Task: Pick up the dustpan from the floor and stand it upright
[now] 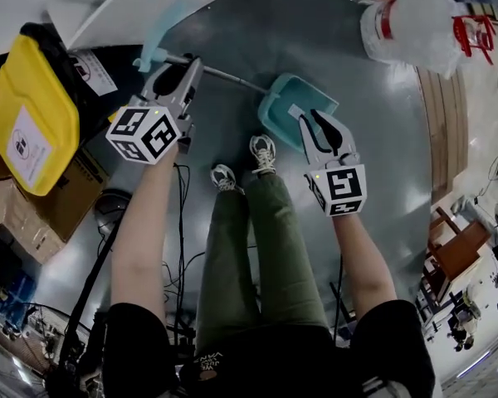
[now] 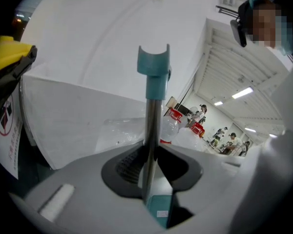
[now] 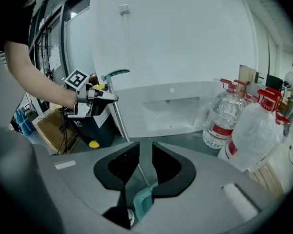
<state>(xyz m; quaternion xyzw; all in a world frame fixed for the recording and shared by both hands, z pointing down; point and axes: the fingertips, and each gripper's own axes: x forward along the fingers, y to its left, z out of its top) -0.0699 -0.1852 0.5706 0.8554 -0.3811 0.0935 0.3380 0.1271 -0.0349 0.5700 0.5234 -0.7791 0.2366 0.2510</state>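
Left tool (image 1: 189,66) clamps the dustpan handle (image 1: 228,76), right tool (image 1: 312,119) nips the pan rim (image 1: 275,91); best to swing the handle high, then set the pan squarely on the floor (image 1: 382,156).

The dustpan (image 1: 292,106) sits right of centre, just beyond the person's shoes (image 1: 263,151). Its handle (image 1: 224,76) runs leftward to the left tool (image 1: 189,66), whose jaws are closed around it. The right tool (image 1: 314,121) is at the pan's near rim, with the rim gripped between its jaws. At the far left stands a lidded bin (image 1: 29,110), with a cardboard box (image 1: 62,201) just nearer, beside it. Cables (image 1: 183,222) lie on the floor (image 1: 332,56) left of the person's legs. Water bottles (image 1: 402,23) stand together at the far right. A wall panel (image 1: 133,7) runs along the far side, left of the bottles and behind the bin.
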